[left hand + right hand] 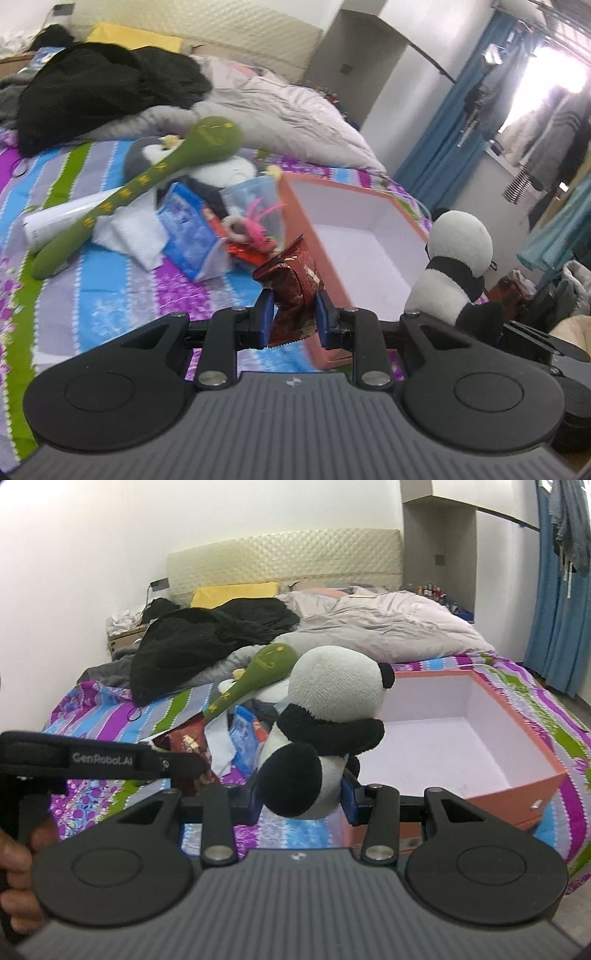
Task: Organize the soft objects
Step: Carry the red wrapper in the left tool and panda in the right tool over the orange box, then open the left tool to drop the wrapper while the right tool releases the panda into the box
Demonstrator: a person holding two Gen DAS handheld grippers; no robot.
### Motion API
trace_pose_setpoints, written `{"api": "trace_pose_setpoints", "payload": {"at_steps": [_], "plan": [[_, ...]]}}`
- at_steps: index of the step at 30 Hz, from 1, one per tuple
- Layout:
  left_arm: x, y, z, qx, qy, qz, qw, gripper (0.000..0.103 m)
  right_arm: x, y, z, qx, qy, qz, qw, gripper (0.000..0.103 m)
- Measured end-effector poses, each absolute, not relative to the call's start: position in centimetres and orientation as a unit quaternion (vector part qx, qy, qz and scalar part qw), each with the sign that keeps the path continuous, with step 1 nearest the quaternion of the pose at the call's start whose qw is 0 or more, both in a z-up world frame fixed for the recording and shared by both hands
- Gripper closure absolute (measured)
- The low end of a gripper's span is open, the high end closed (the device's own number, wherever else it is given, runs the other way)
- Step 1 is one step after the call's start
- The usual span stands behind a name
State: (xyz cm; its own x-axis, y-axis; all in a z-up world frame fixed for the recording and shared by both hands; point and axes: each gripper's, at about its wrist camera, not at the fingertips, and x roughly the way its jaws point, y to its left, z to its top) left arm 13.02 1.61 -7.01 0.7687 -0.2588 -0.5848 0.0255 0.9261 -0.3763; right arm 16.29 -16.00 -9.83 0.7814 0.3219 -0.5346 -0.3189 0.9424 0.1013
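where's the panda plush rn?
The panda plush is clamped in the right hand-held gripper, lifted above the striped bedspread, just left of the open orange box in the right wrist view.

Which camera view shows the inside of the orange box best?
The right wrist view: the orange box shows its whole white floor, empty. In the left wrist view the orange box is cut by the snack packet and panda plush.
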Motion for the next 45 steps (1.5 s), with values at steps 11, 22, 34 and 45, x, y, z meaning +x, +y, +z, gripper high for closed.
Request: {"api": "trace_pose_setpoints", "payload": {"at_steps": [11, 22, 34, 45], "plan": [[18.8, -3.3, -6.6, -0.144, 0.341, -0.139, 0.919, 0.075, 19.6, -21.0, -10.3, 0.028, 0.283, 0.102, 0.953, 0.058], [29.4, -10.7, -6.2, -0.08, 0.383, -0.183, 0.902, 0.075, 28.5, -28.0, -11.3, 0.05, 0.347, 0.047, 0.936, 0.057], [35.7, -16.8, -8.5, -0.052, 0.45, -0.199, 0.869, 0.081, 33.8, -31.9, -16.8, 0.074, 0.433, 0.013, 0.898, 0.057], [34.8, -13.9, -9.1, -0.072, 0.438, -0.194, 0.875, 0.08, 31.3, -30.9, -15.7, 0.077, 0.4, 0.038, 0.912, 0.036]]}}
